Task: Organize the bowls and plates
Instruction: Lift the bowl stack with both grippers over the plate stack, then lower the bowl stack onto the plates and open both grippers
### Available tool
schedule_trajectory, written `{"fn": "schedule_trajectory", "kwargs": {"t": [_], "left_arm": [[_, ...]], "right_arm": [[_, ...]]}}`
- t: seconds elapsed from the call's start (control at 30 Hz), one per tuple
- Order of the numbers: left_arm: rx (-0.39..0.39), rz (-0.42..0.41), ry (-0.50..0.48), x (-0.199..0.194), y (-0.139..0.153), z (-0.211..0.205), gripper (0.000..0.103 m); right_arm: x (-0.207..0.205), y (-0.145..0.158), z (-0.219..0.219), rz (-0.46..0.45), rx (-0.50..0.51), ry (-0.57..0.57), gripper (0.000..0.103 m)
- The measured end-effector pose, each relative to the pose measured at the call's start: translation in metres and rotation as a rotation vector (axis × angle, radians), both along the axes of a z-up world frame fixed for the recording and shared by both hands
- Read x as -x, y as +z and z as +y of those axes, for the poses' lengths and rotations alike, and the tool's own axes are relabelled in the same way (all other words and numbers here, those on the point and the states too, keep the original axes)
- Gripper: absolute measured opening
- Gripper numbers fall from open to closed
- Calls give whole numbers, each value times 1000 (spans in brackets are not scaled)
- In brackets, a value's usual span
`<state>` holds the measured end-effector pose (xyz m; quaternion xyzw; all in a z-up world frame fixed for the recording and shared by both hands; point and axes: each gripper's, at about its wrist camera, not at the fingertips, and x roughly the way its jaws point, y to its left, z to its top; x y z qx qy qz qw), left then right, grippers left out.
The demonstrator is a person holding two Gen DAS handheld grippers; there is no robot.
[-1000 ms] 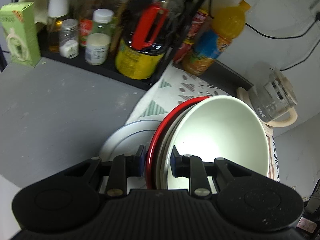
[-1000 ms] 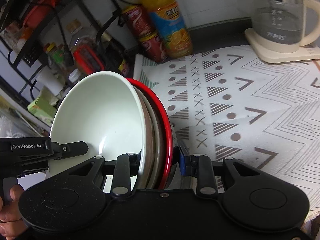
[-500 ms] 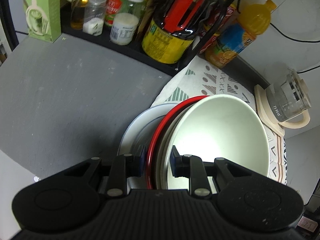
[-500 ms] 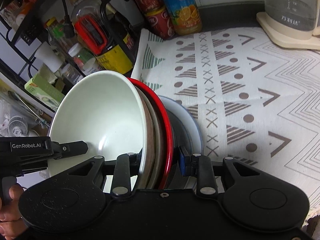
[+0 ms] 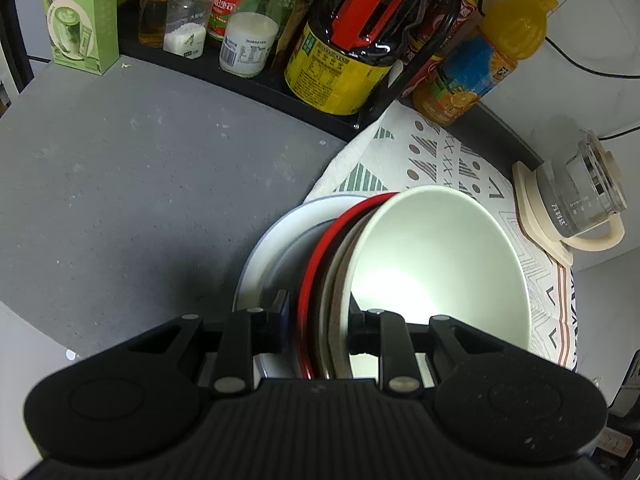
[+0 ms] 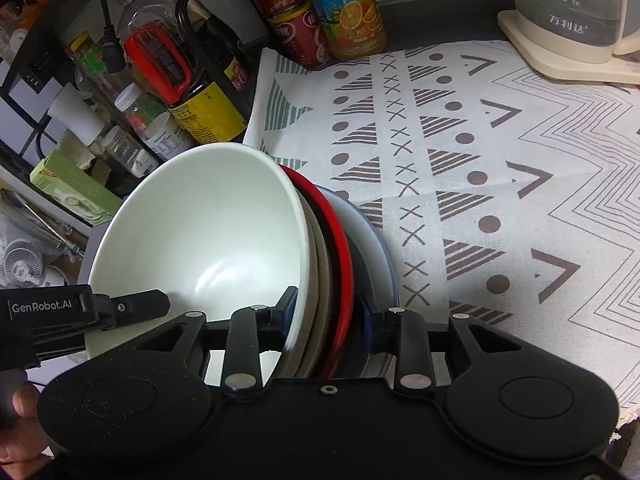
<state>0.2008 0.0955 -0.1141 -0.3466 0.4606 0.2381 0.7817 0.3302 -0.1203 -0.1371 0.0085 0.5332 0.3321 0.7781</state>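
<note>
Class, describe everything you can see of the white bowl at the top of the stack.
The white bowl is deep, smooth and glossy, ceramic or melamine by its look, and empty, with light glaring off its inside. It is nested in a beige dish and a red dish, over a white plate. The left gripper clamps the rims; the right gripper's fingers bracket them.

Both grippers matte black plastic, lightly speckled w/ dust. Left gripper (image 5: 316, 316): ribbed centre housing, a round embossed disc on each shoulder, two link arms w/ silver rivets at both ends, dark blue pads on the jaws. Right gripper (image 6: 329, 312): same build — smooth centre w/ one small silver screw, blue pads. In the right wrist view the left unit's side carries white "GenRobot.AI" lettering; a hand (image 6: 16, 432) shows at the lower left edge.
</note>
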Motion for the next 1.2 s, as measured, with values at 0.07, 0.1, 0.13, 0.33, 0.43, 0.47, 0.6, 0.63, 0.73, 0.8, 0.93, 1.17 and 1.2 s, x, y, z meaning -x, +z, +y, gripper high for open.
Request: {"fn": "schedule_trajectory", "kwargs": {"t": [0.07, 0.1, 0.13, 0.33, 0.43, 0.47, 0.6, 0.63, 0.73, 0.8, 0.93, 1.17, 1.2], "left_arm": [[-5, 0, -9, -1, 0, -2, 24], [-9, 0, -13, -1, 0, -3, 25], [-10, -2, -16, -1, 0, -3, 25], [-10, -22, -18, 2, 6, -4, 31], [-20, -32, -42, 2, 15, -6, 38], [-30, -40, -46, 2, 18, -7, 45], [-65, -70, -68, 5, 32, -10, 63], [-69, -74, -79, 5, 35, -12, 68], [-85, -87, -109, 7, 44, -15, 75], [-107, -93, -130, 10, 51, -17, 76], [-112, -127, -183, 16, 61, -22, 77], [-132, -150, -257, 23, 76, -30, 84], [-130, -158, -264, 23, 79, -31, 85]], "right_arm": [[1, 0, 0, -10, -3, 0, 33], [2, 2, -1, -18, -6, 0, 35], [3, 4, -2, -26, -9, -2, 35], [11, 21, -10, -73, -38, -20, 44], [17, 31, -15, -107, -51, -42, 55], [19, 35, -17, -117, -54, -52, 59], [30, 49, -30, -163, -59, -109, 79], [33, 53, -34, -179, -58, -129, 82], [45, 63, -46, -226, -54, -180, 89], [54, 68, -53, -247, -46, -218, 96], [70, 77, -70, -280, -42, -288, 102], [97, 99, -100, -326, -28, -396, 103], [100, 101, -105, -332, -26, -410, 103]]}}
